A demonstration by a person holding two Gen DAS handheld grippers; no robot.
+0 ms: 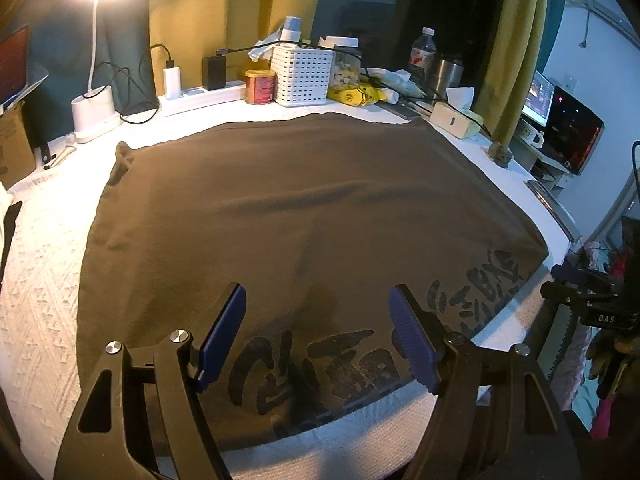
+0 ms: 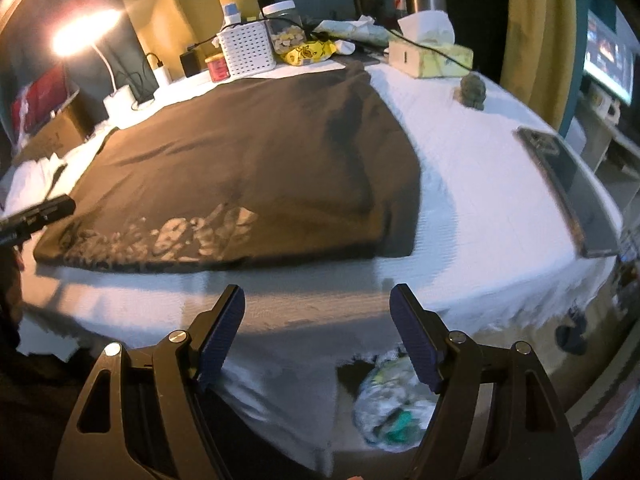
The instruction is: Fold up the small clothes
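A brown T-shirt (image 1: 300, 208) lies flat on the white-covered table (image 1: 40, 300), its dark print (image 1: 320, 364) along the near edge. My left gripper (image 1: 316, 292) hovers open over that printed edge, with its blue pads clear of the cloth. In the right wrist view the shirt (image 2: 248, 152) lies to the upper left, its print (image 2: 168, 236) facing the front edge. My right gripper (image 2: 316, 292) stands wide open over the table's front edge, with nothing between its fingers. The right gripper (image 1: 584, 300) also shows beyond the shirt's right corner, and the left gripper (image 2: 40, 212) at the left border.
Along the back stand a lit lamp (image 1: 94, 112), a power strip with chargers (image 1: 200, 92), a red tin (image 1: 259, 87), a white basket (image 1: 302, 74), a bottle (image 1: 422, 54) and a tissue box (image 1: 456, 120). A flat dark device (image 2: 568, 184) lies at the table's right edge. A plastic bag (image 2: 384, 400) lies on the floor.
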